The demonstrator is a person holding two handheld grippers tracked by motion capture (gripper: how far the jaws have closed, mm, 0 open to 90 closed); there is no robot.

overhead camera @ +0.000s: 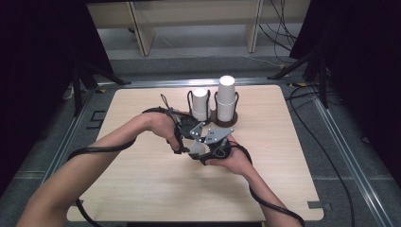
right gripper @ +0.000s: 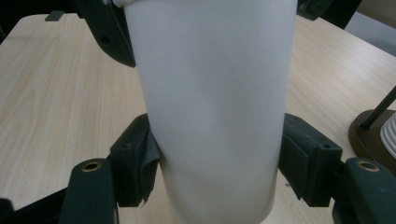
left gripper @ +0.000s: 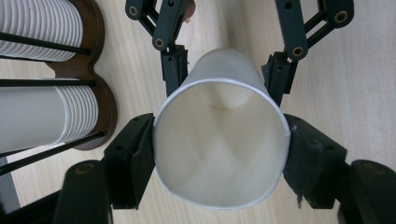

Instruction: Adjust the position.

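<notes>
We're gripping one paper cup point(left gripper: 219, 140) mid-frame w/ both the left gripper point(left gripper: 219, 154) & right gripper point(right gripper: 215, 158) jaws clenched on it, prob. risking crushing its thin wall.

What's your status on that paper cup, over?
Left hand-held gripper and right hand-held gripper both clamp the paper cup. Cup above table. Cup stacks stand behind, clear.

Table point(overhead camera: 142, 189): light wood, rounded corners.
Floor point(overhead camera: 359, 118): grey, crossed by black cables point(overhead camera: 283, 28).
Shelving point(overhead camera: 142, 23): pale wood, rear.
Sides: dark.
</notes>
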